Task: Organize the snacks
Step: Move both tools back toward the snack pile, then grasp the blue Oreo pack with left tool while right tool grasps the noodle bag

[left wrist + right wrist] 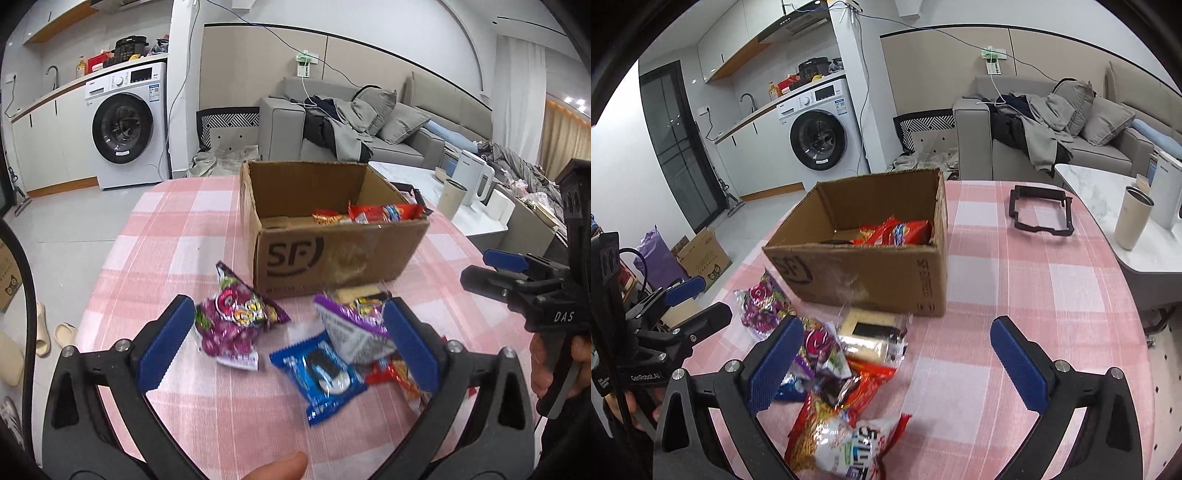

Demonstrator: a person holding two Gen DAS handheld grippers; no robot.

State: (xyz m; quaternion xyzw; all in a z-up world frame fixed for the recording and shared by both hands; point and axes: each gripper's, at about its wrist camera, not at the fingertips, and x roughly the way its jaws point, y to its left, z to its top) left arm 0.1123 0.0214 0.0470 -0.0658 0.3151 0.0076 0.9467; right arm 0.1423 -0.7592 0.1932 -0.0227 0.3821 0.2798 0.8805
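An open cardboard box [332, 254] stands on the pink checked table and holds red snack packets [384, 213]; it also shows in the right wrist view [871, 273]. In front of it lies a pile of snacks: a purple candy bag [236, 317], a blue cookie packet [321, 373] and a purple-and-silver packet [351, 328]. My left gripper [288, 343] is open and empty above the blue packet. My right gripper [897, 365] is open and empty over the pile's right edge, near a clear biscuit pack [875, 332] and a red-and-white bag [846, 439].
A black plastic frame [1041, 214] lies on the table [1015, 295] to the right of the box. A beige cup [1132, 218] and white kettle [1167, 192] stand on a marble side table. A sofa and washing machine are behind.
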